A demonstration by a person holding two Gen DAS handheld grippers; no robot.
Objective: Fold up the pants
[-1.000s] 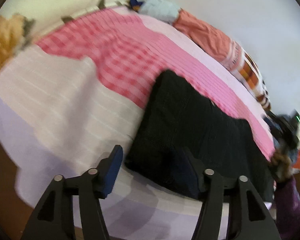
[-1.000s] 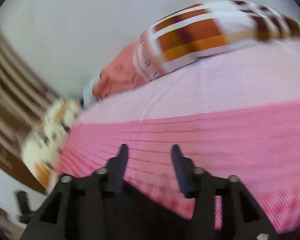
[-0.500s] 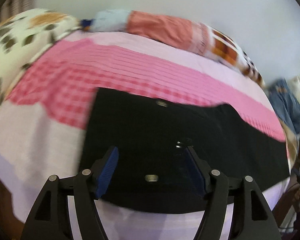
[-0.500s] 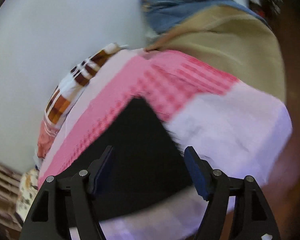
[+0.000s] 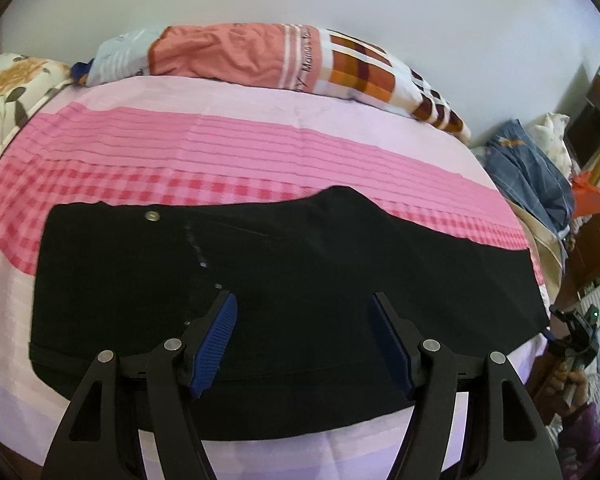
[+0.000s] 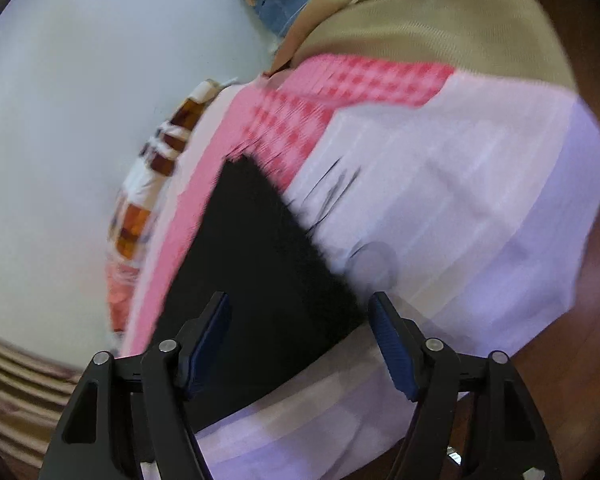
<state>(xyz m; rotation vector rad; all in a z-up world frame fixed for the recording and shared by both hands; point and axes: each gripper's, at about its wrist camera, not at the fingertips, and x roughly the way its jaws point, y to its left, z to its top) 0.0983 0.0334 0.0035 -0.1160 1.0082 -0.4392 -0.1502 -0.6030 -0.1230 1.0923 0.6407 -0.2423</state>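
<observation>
- Since the earlier frames, both grippers have backed away from the black pants, which now lie spread flat and lengthwise across the pink-and-lilac bedspread.
- Left gripper: jaws wide apart, holding nothing, hovering over the near hem edge, with the waistband button ahead and to its left.
- Right gripper: jaws likewise wide apart and empty, above the leg end of the pants (view motion-blurred, so contact with the cloth cannot be judged).
- Risk: a pinch may take only the top layer, or catch the bedspread with it, dragging the sheet into the fold; dark cloth hides the seams.
- Risk: uneven lifts by the two grippers would probably skew the fold.
- Surroundings, left to right of the left gripper: floral pillow, rolled orange blanket far ahead, blue clothing off to the right; none obstructs the fold.
</observation>
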